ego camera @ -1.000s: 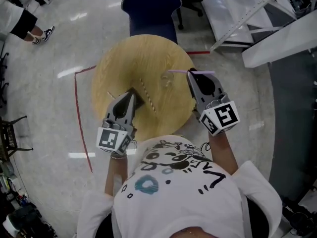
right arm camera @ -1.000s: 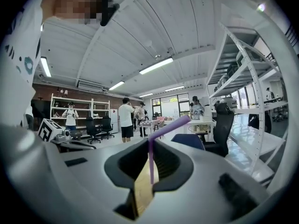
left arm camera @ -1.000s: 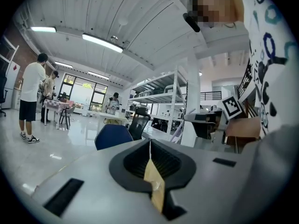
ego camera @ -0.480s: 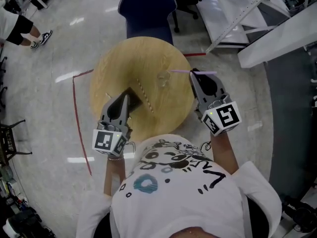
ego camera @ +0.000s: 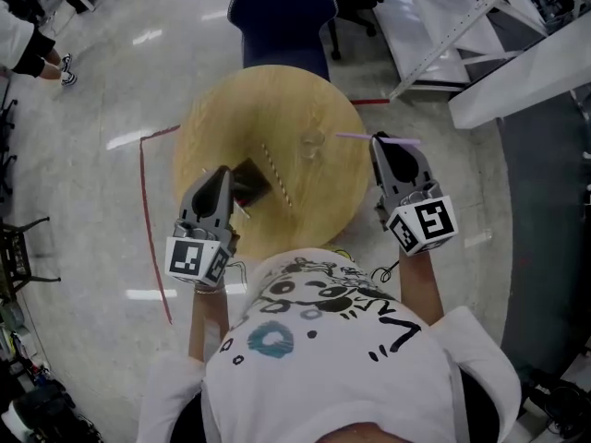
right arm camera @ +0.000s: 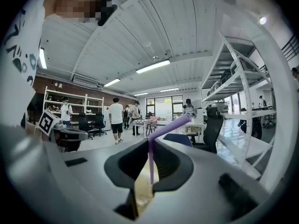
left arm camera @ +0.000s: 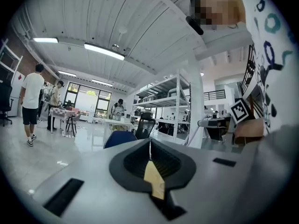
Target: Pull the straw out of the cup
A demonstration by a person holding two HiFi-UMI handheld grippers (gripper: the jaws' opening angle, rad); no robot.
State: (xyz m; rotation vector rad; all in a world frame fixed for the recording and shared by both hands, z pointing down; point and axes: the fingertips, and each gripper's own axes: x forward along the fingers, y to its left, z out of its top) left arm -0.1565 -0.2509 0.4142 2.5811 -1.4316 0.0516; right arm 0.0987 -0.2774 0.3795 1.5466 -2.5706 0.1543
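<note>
Right edge of table: right gripper (ego camera: pixel 380 142) is just outside the round wooden table (ego camera: pixel 231 109), jaws pointing to the far side.
Right gripper state: jaws clamped on purple straw (right arm camera: pixel 150 162); the right gripper view shows the straw upright in the slit between them, its top bent over to the right.
Purple straw: clear of the cup. In the head view it lies crosswise at the jaw tips, one end reaching in over the table's right edge, the other end sticking out past the gripper on the off-table side.
Cup (ego camera: pixel 314 144): clear, upright on the table's right part, just inside the right edge. It is near the straw's inner end and apart from it.
Left gripper (ego camera: pixel 222 173): over the near-left part of the table, pointing to the far side.
Left gripper state: jaws pressed together with only a thin slit between them and nothing held; tan table shows below them in the left gripper view.
Paper straw (ego camera: pixel 277 178): a thin pale stick lying flat near the table centre. It runs diagonally from the far side down toward the near edge, between the two grippers.
Dark object (ego camera: pixel 251 181): flat and squarish, on the table just beside the left gripper's tips; can't tell what it is.
Blue chair (ego camera: pixel 282 12): at the table's far edge.
Red tape (ego camera: pixel 146 201): a line on the floor, left of the table.
Person: white printed shirt (ego camera: pixel 323 340) at the bottom of the head view, one gripper in each hand.
Background: other people standing in an open hall, with white shelving to the right.
</note>
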